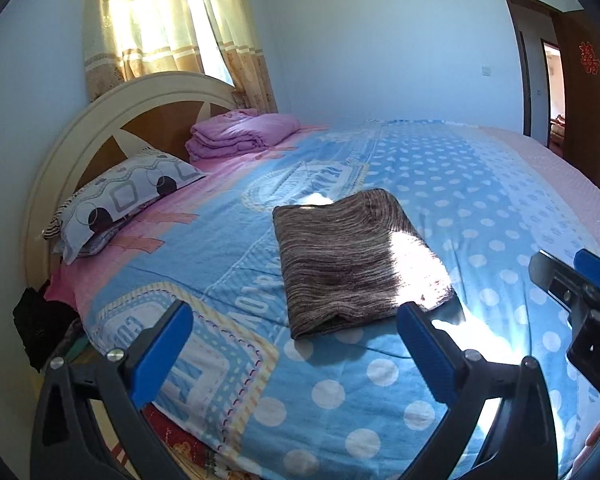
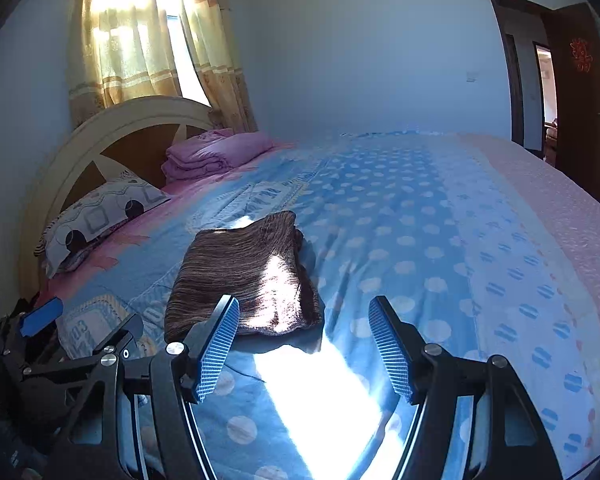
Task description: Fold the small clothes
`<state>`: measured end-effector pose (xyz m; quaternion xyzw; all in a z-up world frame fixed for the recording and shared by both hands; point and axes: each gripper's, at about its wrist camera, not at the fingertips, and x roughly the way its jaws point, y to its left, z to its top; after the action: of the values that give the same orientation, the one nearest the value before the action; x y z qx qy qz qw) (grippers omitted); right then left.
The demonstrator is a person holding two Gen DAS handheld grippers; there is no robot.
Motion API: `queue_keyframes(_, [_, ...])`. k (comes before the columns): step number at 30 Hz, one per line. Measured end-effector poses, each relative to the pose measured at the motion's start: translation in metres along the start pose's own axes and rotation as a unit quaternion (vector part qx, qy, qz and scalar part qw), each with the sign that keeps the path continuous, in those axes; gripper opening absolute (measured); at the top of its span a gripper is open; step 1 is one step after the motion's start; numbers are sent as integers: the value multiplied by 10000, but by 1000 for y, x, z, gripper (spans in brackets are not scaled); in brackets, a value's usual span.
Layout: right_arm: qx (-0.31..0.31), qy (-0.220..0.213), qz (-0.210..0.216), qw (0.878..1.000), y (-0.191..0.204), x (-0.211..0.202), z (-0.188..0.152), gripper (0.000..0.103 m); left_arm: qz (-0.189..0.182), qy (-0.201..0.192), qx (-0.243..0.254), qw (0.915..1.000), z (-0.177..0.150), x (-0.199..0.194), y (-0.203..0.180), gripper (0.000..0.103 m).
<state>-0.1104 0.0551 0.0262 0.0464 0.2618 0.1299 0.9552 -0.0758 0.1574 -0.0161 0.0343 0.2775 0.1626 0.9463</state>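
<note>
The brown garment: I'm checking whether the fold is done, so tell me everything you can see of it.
The brown garment is a streaky brown-and-tan knit, folded into a thick, neat rectangle with layered edges. It lies flat on the blue polka-dot bedspread, a patch of sunlight across its near corner. Both the left gripper and right gripper stand open, clear of it; only the bedspread touches it.

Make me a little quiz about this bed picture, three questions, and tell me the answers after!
1. True or false: the brown striped cloth lies folded on the bed cover.
2. What is between the left gripper's blue fingers? A) a sock B) nothing C) the pillow
3. Fill in: the folded pink blanket sits by the ____.

Key:
1. True
2. B; the right gripper is open and empty too
3. headboard
</note>
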Motion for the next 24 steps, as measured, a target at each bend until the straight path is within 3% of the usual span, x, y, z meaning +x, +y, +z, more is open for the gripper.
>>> queue_keyframes(4, [-123, -355, -67, 9993, 11, -28, 9, 69, 7, -13, -212, 9998, -1, -15, 10, 103])
queue_keyframes(7, [-195, -603, -113, 9979, 19, -46, 15, 77, 56, -212, -169, 9996, -2, -28, 13, 103])
queue_keyframes(13, [-272, -1092, -154, 9935, 33, -77, 24, 78, -35, -449, -251, 9987, 4, -49, 21, 103])
queue_keyframes(24, [-182, -1326, -255, 9907, 29, -94, 24, 79, 17, -625, -226, 9978, 7, -61, 21, 103])
